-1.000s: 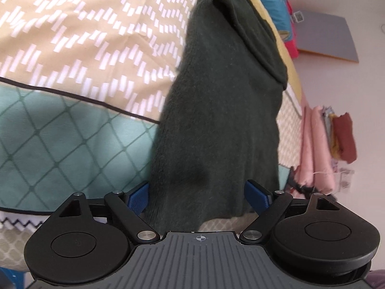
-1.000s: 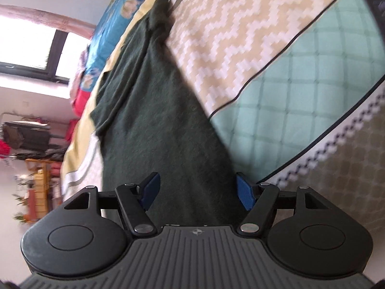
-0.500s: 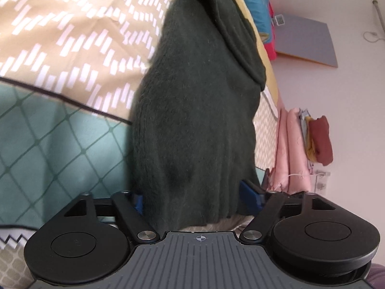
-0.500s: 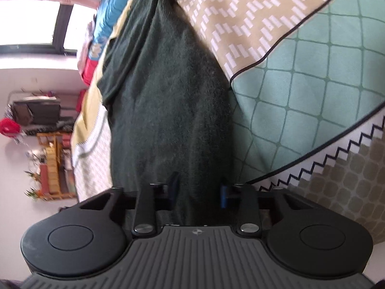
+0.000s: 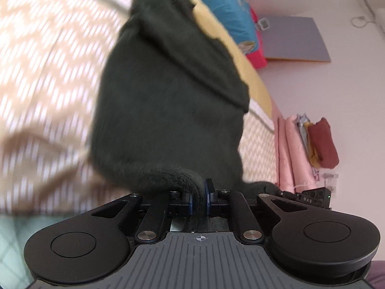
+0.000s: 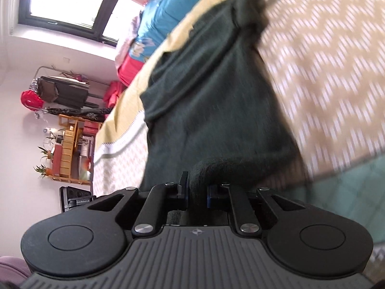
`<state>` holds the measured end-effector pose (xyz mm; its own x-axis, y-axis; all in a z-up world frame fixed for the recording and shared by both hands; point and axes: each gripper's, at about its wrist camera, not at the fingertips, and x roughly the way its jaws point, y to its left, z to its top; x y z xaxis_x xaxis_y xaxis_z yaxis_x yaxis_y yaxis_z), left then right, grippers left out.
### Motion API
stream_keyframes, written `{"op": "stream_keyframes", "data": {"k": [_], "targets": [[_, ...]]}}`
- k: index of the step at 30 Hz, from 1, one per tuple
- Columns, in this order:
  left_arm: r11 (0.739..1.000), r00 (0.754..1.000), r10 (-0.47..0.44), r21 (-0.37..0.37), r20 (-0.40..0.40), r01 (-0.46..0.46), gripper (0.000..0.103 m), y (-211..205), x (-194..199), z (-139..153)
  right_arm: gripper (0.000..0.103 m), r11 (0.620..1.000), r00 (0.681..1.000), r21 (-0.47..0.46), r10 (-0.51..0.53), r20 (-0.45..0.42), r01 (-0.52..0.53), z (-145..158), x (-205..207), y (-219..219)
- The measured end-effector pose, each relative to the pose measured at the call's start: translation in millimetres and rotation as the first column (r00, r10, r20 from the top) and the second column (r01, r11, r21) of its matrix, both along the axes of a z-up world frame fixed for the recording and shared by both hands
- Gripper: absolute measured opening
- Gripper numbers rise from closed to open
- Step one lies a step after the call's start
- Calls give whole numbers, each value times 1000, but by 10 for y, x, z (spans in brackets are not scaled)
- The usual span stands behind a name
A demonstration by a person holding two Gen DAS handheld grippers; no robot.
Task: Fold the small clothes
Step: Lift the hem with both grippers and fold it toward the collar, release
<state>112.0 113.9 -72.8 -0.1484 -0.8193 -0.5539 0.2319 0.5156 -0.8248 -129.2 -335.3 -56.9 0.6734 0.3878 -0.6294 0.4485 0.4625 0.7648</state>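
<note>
A dark green knit garment (image 5: pixel 168 101) lies lengthwise on the patterned bedspread (image 5: pixel 43 72), with a sleeve folded across its far part. My left gripper (image 5: pixel 199 192) is shut on the garment's near hem, which bunches between the blue pads and curls up off the bed. In the right wrist view the same garment (image 6: pixel 211 101) stretches away from me, and my right gripper (image 6: pixel 196 192) is shut on the other near corner of the hem. The hem rolls over itself between the two grippers.
The bedspread (image 6: pixel 324 72) has tan zigzag and teal diamond bands. A blue quilt (image 5: pixel 226 12) and red cloth lie at the bed's far end. Pink and red folded clothes (image 5: pixel 312 142) sit beside the bed. A window (image 6: pixel 72 4) and a cluttered shelf (image 6: pixel 67 149) stand by the wall.
Both grippers have closed from open onto the garment's near hem and are lifting it forward over the garment; the bedspread blurs with the motion.
</note>
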Motion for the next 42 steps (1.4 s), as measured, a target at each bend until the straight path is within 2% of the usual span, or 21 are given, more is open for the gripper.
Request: {"op": "stream_keyframes", "data": {"k": [8, 12, 17, 22, 23, 24, 25, 27, 28, 30, 32, 35, 37, 40, 42], "targets": [[996, 991, 69, -57, 115, -63, 72, -423, 714, 350, 15, 1000, 997, -17, -9, 81, 10, 117, 742, -615], [991, 982, 129, -51, 135, -123, 72, -634, 1209, 345, 15, 998, 993, -11, -57, 101, 59, 65, 1189, -1020], [975, 965, 222, 0, 137, -224, 72, -814, 1818, 158, 15, 989, 988, -25, -145, 55, 146, -146, 1706, -1443], [924, 932, 352, 131, 82, -360, 71, -847, 2265, -149, 33, 962, 961, -39, -273, -34, 272, -448, 1966, -1675], [920, 930, 361, 134, 71, -367, 71, -826, 2297, -180, 42, 955, 955, -38, -296, -35, 294, -479, 1964, -1688], [919, 929, 364, 136, 69, -371, 70, -809, 2311, -177, 60, 946, 946, -53, -323, -28, 321, -488, 1936, -1692], [919, 928, 363, 132, 81, -371, 75, -789, 2313, -148, 69, 934, 937, -86, -348, -8, 346, -462, 1900, -1696], [920, 924, 360, 117, 128, -375, 84, -735, 2281, -53, 71, 912, 927, -172, -373, 37, 373, -363, 1845, -1664], [917, 920, 366, 116, 137, -382, 101, -685, 2277, -13, 71, 899, 923, -210, -383, 45, 384, -319, 1823, -1638], [899, 904, 394, 135, 168, -417, 103, -598, 2264, 83, 71, 873, 924, -310, -377, 65, 378, -203, 1834, -1523], [896, 894, 381, 143, 234, -419, 103, -613, 2227, 214, 71, 854, 955, -432, -283, 82, 290, -94, 1948, -1279], [917, 902, 321, 145, 290, -373, 103, -830, 2152, 325, 70, 785, 993, -608, -105, 62, 121, -23, 2209, -733], [930, 904, 253, 171, 345, -325, 103, -1094, 2047, 346, 70, 707, 999, -707, 39, 13, -18, -34, 2407, -310], [930, 899, 139, 258, 416, -263, 103, -1505, 1878, 205, 69, 541, 967, -814, 238, -93, -212, -188, 2664, 267], [908, 899, 60, 351, 435, -230, 103, -1693, 1818, 26, 68, 455, 930, -830, 316, -187, -322, -369, 2755, 463]]}}
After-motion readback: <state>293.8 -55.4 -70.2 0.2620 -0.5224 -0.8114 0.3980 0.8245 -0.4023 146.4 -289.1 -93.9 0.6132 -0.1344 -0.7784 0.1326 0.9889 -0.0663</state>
